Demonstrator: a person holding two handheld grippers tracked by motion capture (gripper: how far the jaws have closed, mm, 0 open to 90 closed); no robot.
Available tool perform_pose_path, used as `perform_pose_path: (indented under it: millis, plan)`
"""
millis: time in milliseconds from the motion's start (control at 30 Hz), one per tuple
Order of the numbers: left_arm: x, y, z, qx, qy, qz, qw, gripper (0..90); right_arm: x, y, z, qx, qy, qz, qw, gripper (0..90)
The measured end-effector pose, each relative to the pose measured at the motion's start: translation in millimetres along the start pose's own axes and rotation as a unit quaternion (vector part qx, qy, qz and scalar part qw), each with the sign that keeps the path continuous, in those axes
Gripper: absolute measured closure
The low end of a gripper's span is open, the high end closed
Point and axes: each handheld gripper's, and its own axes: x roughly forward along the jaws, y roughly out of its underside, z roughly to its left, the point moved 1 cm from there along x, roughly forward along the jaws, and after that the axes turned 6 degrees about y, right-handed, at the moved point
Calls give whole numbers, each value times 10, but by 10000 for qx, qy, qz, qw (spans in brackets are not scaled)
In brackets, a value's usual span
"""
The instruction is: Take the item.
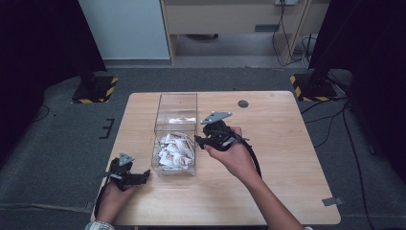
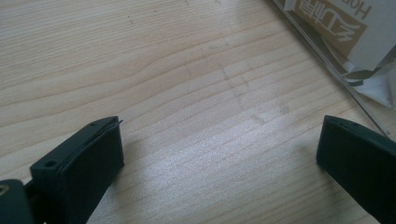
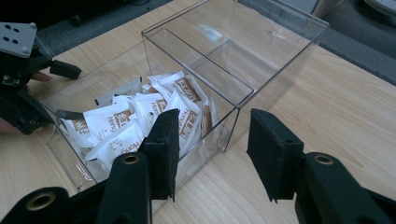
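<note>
Wooden surface (image 1: pixel 287 158) is sitting on grey carpet between dark curtains. You are holding two claws: left claw (image 1: pixel 145 175) gaping empty beside one clear two-compartment box (image 1: pixel 176 103), right claw (image 3: pixel 212 154) hanging open, empty, over its sachets (image 3: pixel 135 119), too heaped to count, lettered "Hon".

Box and sachets on the tabletop (image 1: pixel 287 158)
Sachets (image 1: pixel 173 149) fill the two-compartment box's (image 1: pixel 176 103) near compartment; left gripper (image 1: pixel 143 175) near-left, right gripper (image 1: pixel 198 140) right.

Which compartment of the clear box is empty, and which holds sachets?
The far compartment is empty: only bare clear walls. The near one holds white-and-brown sachets in a loose heap.
</note>
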Motion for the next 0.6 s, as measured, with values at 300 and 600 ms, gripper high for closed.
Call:
perform_pose_path:
  millis: [300,600]
  plan:
    - [0,-1,0,0,1,1,10000,0,24,-32,2,2,-102,54,9999,504]
    - [-1,1,-1,-4,-3,0,10000,0,33,-85,26,-16,-36,65,10000,468]
